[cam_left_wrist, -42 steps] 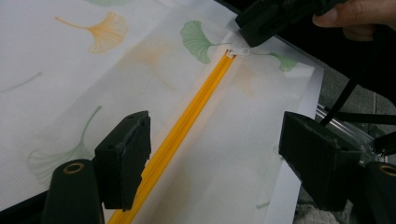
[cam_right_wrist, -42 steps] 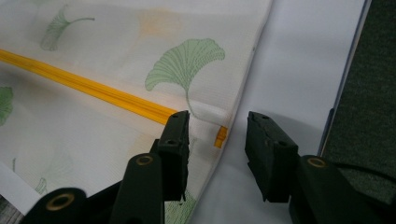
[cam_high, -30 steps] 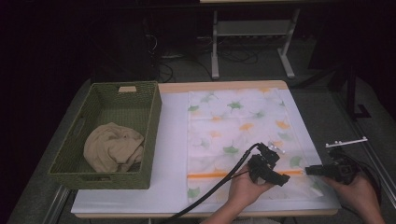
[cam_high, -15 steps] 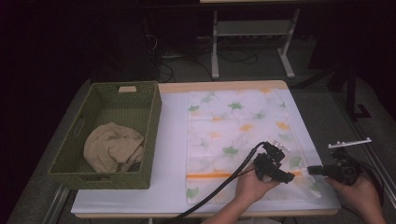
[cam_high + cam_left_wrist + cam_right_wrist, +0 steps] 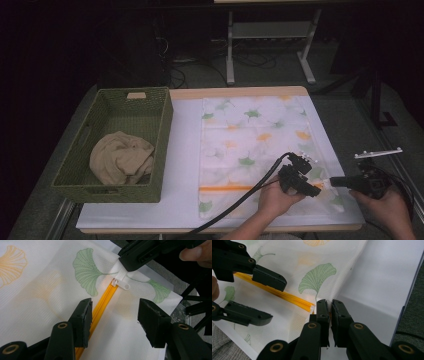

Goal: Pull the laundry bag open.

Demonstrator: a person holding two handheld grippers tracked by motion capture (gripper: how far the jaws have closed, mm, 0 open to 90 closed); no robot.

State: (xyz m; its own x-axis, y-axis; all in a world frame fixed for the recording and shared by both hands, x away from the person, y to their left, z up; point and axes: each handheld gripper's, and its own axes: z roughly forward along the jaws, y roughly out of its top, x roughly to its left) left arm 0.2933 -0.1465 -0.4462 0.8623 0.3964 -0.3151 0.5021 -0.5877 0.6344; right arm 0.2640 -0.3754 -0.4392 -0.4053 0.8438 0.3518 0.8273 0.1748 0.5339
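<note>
The right gripper point(image 5: 330, 315) pinches the pouch's point(image 5: 255, 130) corner beside the zipper pull point(image 5: 121, 284), anchoring it; the left gripper point(image 5: 113, 315), jaws spread and just closing, straddles the orange zipper point(image 5: 103, 301).

You've got a dark room w/ grey floor point(image 5: 270, 70) behind the table point(image 5: 240, 92). A white metal stand point(image 5: 270, 45) sits on it, cables point(image 5: 180, 67) tangled nearby. Light falls on the tabletop only; no walls or windows discernible.
</note>
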